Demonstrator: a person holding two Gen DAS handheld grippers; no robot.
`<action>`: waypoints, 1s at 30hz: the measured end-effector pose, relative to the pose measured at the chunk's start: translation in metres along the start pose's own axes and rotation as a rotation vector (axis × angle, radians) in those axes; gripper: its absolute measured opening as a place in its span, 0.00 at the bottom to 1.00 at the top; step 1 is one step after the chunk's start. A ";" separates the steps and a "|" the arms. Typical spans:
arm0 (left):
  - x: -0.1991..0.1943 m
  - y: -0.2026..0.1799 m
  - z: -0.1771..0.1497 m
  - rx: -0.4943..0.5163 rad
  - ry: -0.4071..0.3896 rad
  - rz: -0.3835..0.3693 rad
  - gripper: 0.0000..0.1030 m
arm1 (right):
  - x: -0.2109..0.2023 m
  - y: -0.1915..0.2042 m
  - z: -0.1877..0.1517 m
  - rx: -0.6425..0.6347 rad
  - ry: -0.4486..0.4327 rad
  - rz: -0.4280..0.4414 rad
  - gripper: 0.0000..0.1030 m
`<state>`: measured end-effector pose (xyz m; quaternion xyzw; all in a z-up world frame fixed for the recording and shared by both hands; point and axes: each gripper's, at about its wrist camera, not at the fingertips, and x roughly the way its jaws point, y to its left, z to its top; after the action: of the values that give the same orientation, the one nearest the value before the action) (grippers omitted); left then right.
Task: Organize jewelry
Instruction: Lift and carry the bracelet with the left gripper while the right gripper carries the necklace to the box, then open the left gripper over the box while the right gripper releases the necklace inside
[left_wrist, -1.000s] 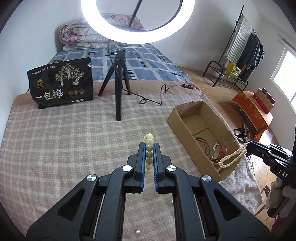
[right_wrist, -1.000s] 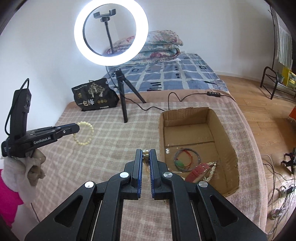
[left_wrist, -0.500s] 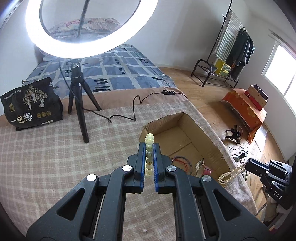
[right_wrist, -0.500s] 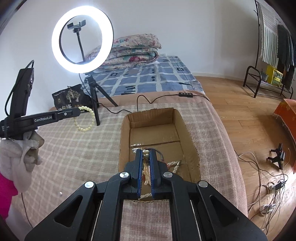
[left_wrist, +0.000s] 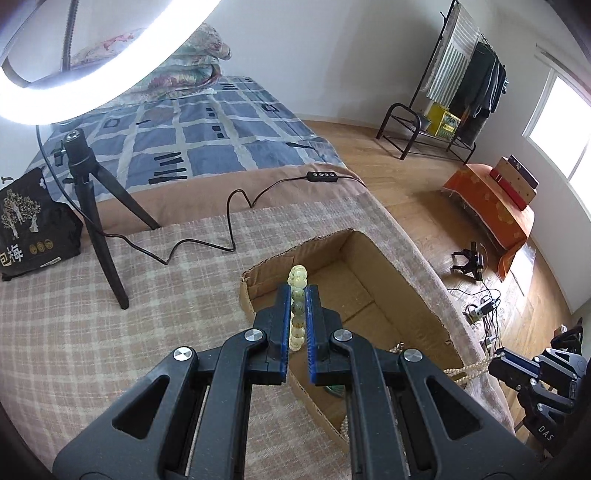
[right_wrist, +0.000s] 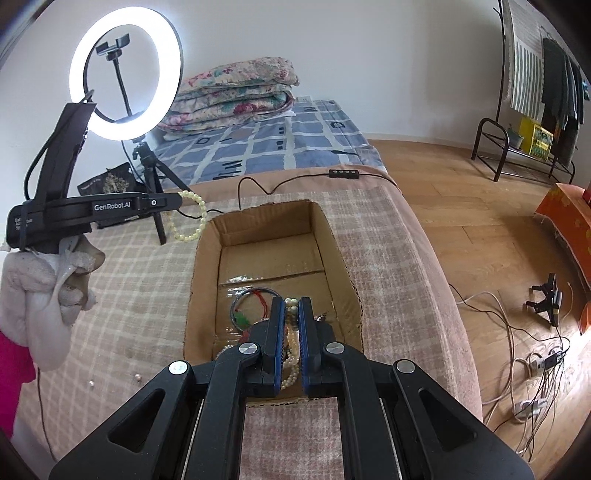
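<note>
My left gripper (left_wrist: 297, 291) is shut on a pale green bead bracelet (left_wrist: 297, 306), held over the near-left corner of an open cardboard box (left_wrist: 332, 243) on the checked blanket. In the right wrist view the same bracelet (right_wrist: 192, 218) hangs as a loop from the left gripper (right_wrist: 177, 202) just left of the box (right_wrist: 269, 218). My right gripper (right_wrist: 291, 306) is shut on a white pearl necklace (right_wrist: 291, 369) above the box's near end; its strands (left_wrist: 469, 369) trail over the box side. Inside lie a dark bangle with red cord (right_wrist: 255, 299) and more pearls.
A ring light on a black tripod (left_wrist: 96, 206) stands on the blanket, its cable (left_wrist: 229, 221) running past the box's far end. A black printed bag (left_wrist: 33, 229) sits at the left. Two loose beads (right_wrist: 136, 376) lie on the blanket. The bed edge drops to wooden floor at right.
Both grippers have swung toward the box: the left carried the bracelet from over the blanket to the box's corner, and the right brought the pearl necklace over the box's near end.
</note>
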<state>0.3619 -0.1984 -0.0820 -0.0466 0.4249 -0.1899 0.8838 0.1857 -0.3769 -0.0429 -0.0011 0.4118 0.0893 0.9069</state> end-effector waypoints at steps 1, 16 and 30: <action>0.005 -0.002 0.000 0.000 0.005 0.001 0.05 | 0.003 -0.002 -0.001 0.000 0.004 -0.002 0.05; 0.057 -0.019 -0.003 0.016 0.075 0.015 0.05 | 0.024 -0.018 -0.016 0.028 0.044 0.006 0.06; 0.063 -0.026 0.001 0.031 0.089 -0.011 0.22 | 0.027 -0.014 -0.017 0.016 0.038 0.043 0.21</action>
<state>0.3907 -0.2465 -0.1208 -0.0266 0.4606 -0.2033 0.8636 0.1922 -0.3874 -0.0752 0.0134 0.4294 0.1056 0.8968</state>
